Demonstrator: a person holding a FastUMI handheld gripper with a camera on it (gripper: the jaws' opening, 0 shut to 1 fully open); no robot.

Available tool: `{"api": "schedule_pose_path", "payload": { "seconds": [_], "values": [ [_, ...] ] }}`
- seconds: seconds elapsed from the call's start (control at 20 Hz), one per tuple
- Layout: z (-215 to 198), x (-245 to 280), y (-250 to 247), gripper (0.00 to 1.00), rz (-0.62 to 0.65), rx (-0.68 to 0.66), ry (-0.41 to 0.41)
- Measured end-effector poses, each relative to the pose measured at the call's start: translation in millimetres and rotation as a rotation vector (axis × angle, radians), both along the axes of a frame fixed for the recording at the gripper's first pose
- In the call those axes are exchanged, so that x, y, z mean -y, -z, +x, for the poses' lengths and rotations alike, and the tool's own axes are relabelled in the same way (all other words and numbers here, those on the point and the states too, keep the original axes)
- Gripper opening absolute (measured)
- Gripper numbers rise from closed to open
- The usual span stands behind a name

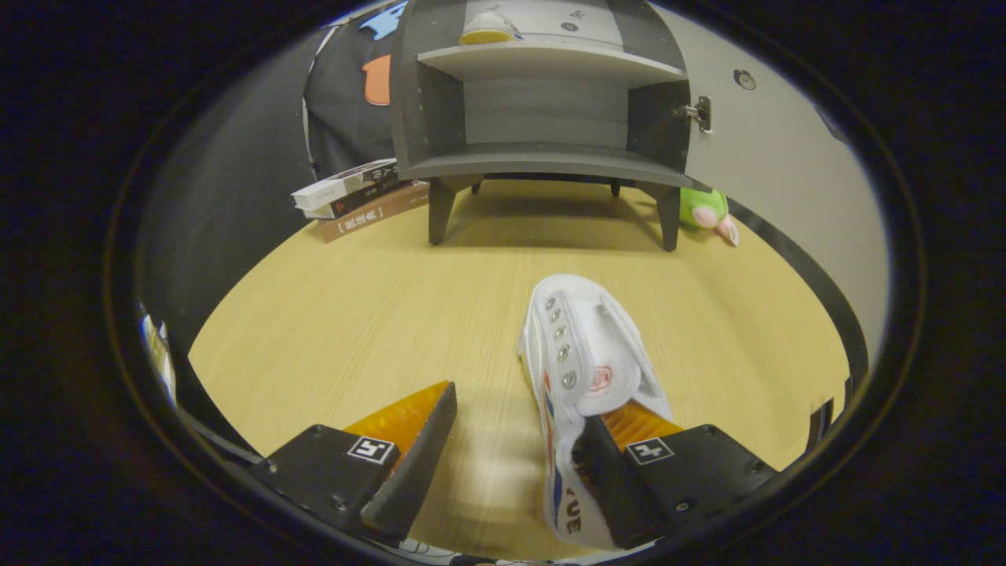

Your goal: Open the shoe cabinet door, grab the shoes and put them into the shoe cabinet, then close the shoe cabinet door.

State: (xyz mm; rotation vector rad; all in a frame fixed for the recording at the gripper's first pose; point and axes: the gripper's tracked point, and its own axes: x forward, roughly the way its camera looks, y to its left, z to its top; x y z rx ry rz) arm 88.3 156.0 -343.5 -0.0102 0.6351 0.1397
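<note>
Gripper: we see the fingers spread wide; the right one sits inside the shoe's heel opening, the left one stands apart over bare table.
Shoe: white sneaker with a strap, lying on the wooden table, its side wall in the gap by the right finger.
Long axis: toe points away from us, toward the cabinet.
Shoe cabinet: well beyond the fingers, door swung open to the right, lower shelf free.
Next, we judge: close on the shoe's side wall, then carry it straight ahead.

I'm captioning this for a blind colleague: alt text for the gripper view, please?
The open gripper straddles one side of a white strapped shoe on a wooden table; beyond stands an open grey shoe cabinet.
</note>
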Motion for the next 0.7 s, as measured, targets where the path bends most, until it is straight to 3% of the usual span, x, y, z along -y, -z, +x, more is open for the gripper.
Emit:
{"api": "schedule_pose_path", "payload": {
  "seconds": [0.15, 0.25, 0.3, 0.45, 0.5, 0.7],
  "values": [
    [10, 5, 0, 0.9, 0.002, 0.011, 0.029],
    [17, 10, -4, 0.8, 0.021, 0.009, 0.051],
    [19, 15, -2, 0.61, 0.028, 0.007, 0.068],
    [25, 9, 2, 0.22, 0.039, 0.012, 0.065],
    [25, 9, 0, 0.14, 0.027, 0.014, 0.063],
    [27, 12, -17, 0.1, 0.018, 0.029, 0.07]
  ]
}}
